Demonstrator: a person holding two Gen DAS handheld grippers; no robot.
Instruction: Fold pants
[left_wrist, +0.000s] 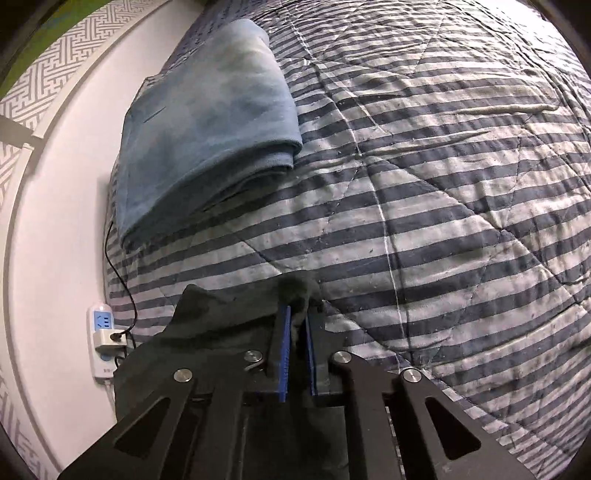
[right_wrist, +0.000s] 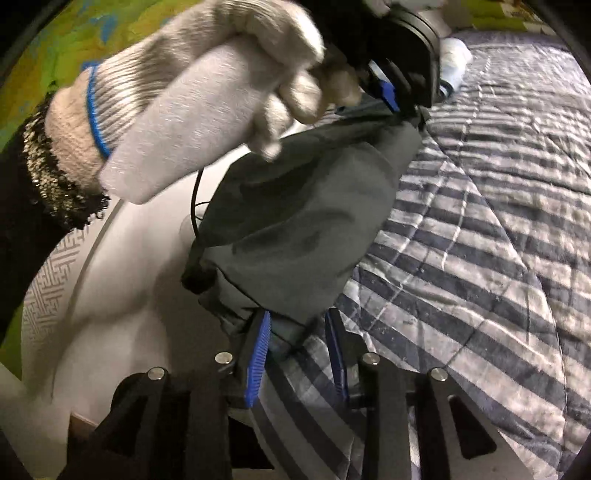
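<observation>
A: What is held by the left gripper (left_wrist: 299, 314)?

B: A bunched edge of the dark grey-green cloth pants (left_wrist: 221, 314) is pinched between its blue-lined pads (left_wrist: 284, 354), which are drawn almost together. The cloth is seen trailing back over the left finger, above the blue-and-white striped quilted bedcover (left_wrist: 424, 206).

A: And the right gripper (right_wrist: 299, 325)?

B: Its jaws are set a little apart, with another edge of the same pants (right_wrist: 295, 221) lying between the tips. Whether the cloth is actually pressed there cannot be told.

A: Where are the pants, then?

B: They are stretched in the air between the two grippers, over the near edge of the bed. The left gripper is gripped by a hand in a pale knitted glove (right_wrist: 207, 99).

A: What else is shown?

B: A folded light-blue fleece blanket (left_wrist: 207, 122) is laid on the bedcover by the wall, and a white power strip (left_wrist: 101, 339) is seen below it.
</observation>
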